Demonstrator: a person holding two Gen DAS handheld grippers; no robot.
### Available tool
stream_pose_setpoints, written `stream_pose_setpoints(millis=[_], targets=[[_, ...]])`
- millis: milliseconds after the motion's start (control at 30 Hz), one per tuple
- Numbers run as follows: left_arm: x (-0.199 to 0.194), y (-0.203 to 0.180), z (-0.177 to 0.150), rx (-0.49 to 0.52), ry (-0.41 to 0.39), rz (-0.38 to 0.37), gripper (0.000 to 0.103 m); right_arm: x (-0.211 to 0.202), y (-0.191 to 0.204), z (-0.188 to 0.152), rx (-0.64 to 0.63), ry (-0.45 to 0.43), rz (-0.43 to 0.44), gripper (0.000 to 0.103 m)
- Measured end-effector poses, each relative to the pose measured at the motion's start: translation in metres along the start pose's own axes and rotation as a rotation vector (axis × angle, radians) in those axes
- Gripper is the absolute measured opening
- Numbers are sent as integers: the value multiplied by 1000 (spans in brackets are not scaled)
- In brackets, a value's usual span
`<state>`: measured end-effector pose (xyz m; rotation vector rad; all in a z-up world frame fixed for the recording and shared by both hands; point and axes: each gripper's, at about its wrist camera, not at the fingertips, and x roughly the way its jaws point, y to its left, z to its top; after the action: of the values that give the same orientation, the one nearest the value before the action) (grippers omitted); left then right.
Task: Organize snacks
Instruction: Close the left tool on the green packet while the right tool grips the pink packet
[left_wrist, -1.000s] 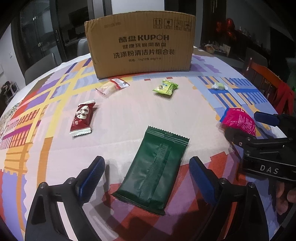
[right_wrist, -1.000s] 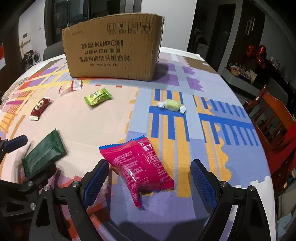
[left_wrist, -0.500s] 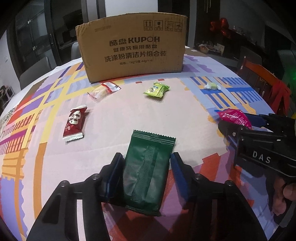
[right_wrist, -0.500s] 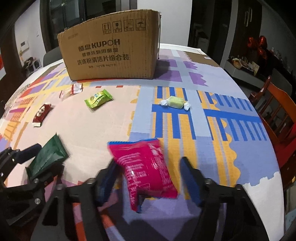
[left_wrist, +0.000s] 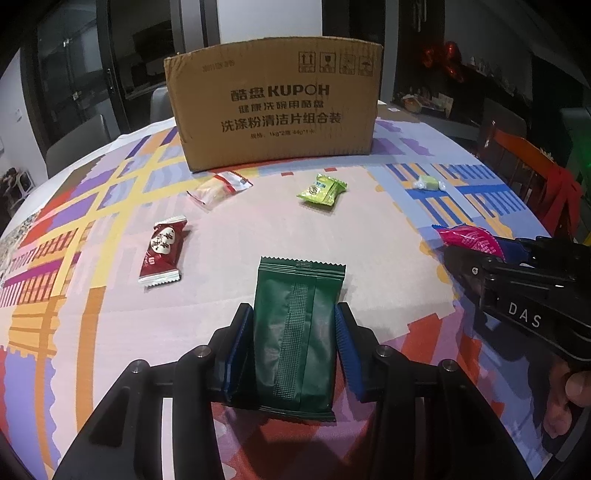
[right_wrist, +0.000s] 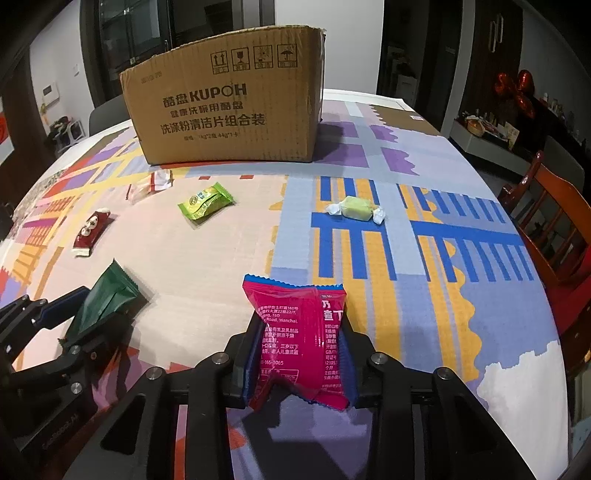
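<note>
Crinkly green packet (left_wrist: 295, 332) pinched in left claw (left_wrist: 294, 347), glossy pink packet (right_wrist: 301, 339) in right claw (right_wrist: 300, 354).

On the table (left_wrist: 369, 229), the left gripper (left_wrist: 294, 328) has a flat packet (left_wrist: 295, 332) between its jaws. Ahead and to its left lies a small packet (left_wrist: 162, 254); farther ahead lie a wrapped sweet (left_wrist: 218, 190) and a pouch (left_wrist: 322, 189). The cardboard box (left_wrist: 273, 110) stands behind these. The right gripper (right_wrist: 301, 338), to the right, has a snack bag (right_wrist: 299, 332) between its jaws; a twist-wrapped candy (right_wrist: 355, 209) lies ahead of it.
</note>
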<state>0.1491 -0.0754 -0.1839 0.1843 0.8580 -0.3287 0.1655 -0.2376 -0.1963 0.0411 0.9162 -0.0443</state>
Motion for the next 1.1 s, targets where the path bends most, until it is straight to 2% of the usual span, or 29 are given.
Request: stream_pose_setpoints(millis=[667, 1100], targets=[[-16, 12, 18, -31, -18, 22, 44, -25, 5, 23, 5, -61, 6, 36], [-27, 20, 45, -49, -43, 38, 44, -41, 10, 47, 5, -101, 22, 36]])
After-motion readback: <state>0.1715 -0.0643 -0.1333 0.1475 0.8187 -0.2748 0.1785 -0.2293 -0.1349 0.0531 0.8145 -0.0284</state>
